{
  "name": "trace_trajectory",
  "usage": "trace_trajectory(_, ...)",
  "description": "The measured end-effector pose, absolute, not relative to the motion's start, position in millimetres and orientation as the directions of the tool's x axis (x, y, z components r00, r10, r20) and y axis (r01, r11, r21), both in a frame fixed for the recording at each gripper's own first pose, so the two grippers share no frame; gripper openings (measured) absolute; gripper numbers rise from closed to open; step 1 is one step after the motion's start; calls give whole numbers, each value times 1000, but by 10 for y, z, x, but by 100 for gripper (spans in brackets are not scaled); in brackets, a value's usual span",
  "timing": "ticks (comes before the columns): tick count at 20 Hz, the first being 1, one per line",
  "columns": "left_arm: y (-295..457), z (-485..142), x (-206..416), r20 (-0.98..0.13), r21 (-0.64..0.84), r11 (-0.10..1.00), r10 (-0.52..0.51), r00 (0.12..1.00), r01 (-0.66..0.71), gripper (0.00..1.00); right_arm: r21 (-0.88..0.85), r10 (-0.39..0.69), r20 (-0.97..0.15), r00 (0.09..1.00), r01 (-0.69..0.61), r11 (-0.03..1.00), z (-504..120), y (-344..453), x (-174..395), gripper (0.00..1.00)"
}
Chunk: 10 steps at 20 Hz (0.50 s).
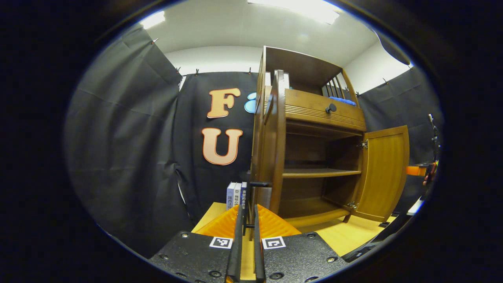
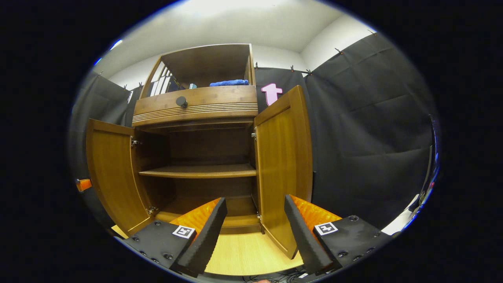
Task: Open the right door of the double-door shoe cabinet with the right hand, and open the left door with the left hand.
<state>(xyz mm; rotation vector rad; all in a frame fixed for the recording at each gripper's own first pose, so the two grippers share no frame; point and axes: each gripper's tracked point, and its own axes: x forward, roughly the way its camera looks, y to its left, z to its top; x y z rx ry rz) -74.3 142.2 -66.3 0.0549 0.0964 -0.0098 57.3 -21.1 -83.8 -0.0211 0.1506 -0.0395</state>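
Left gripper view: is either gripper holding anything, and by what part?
Right gripper: jaws wide open, holding nothing. Left gripper: jaws nearly closed just below the dark handle of the left door; whether they pinch it cannot be told.

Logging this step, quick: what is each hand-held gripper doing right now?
Left hand-held gripper: closed on the left door's handle.
Right hand-held gripper: open, holding nothing.
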Motion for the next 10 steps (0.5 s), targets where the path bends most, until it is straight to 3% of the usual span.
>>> trace_trajectory(2,1201,-550,-751,-76,22,999,-28,997,29,18,-22,-20,-152,988,17,1000,-852,-112,640,95)
trace_trajectory(5,845,-557,-737,-79,5,996,-84,993,84,14,-5,15,-148,989,-16,1000,-860,37,709,95)
trace_trajectory(6,730,-567,-732,-84,0,995,-102,991,103,14,-5,22,-149,989,-23,1000,-875,80,722,100)
trace_trajectory(7,609,-593,-727,-90,-13,992,-125,988,125,14,-6,31,-151,988,-32,999,-896,120,729,95)
trace_trajectory(10,351,-586,-683,-98,-40,986,-164,982,161,14,2,56,-158,986,-57,998,-958,240,716,95)
